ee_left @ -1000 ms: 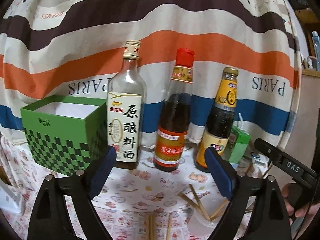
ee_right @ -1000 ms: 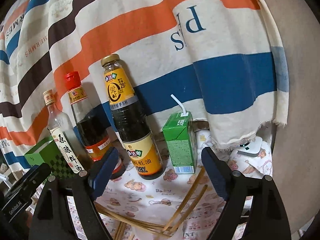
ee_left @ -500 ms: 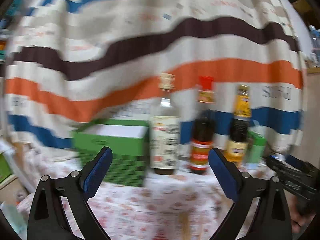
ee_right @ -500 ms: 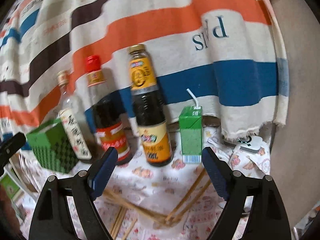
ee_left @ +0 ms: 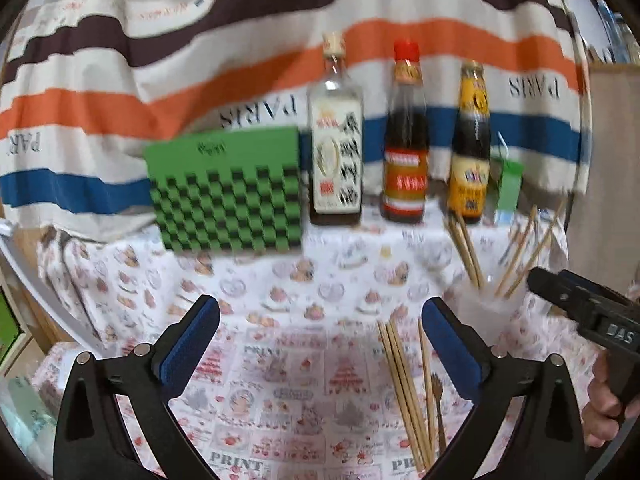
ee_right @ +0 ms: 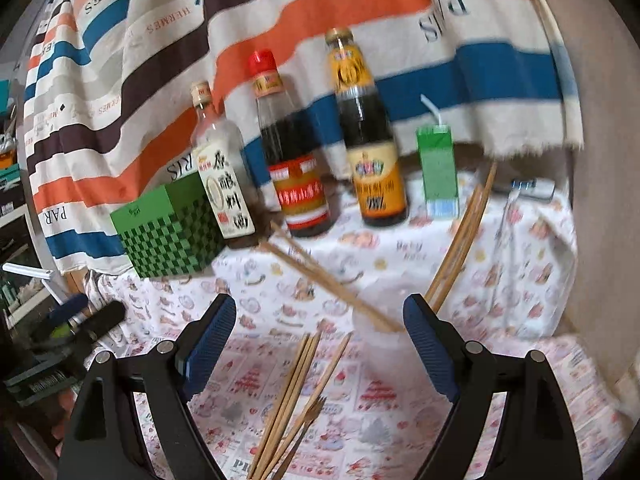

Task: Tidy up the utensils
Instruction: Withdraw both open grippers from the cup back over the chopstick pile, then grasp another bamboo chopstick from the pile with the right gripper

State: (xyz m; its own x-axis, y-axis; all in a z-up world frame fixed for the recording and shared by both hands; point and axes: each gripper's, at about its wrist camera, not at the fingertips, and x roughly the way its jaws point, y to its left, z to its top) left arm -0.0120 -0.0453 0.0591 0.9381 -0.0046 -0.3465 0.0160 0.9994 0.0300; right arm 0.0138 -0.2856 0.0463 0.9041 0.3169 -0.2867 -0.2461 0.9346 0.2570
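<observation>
Several loose wooden chopsticks lie on the printed tablecloth with a small wooden fork beside them. They sit just inside my left gripper's right pad. The left jaws are opening and hold nothing. A clear plastic cup stands behind, with more chopsticks leaning out of it. In the right wrist view my right gripper is open and empty above the loose chopsticks and fork. The cup stands just past its fingers, its chopsticks fanning outward.
A green checkered box, three sauce bottles and a green juice carton line the back of the table before a striped cloth. A white object lies at the far right. A hand holds the right gripper.
Both grippers have pulled back and sunk, so more tablecloth, the cup and the loose chopsticks now show. The left jaws stand wider apart.
</observation>
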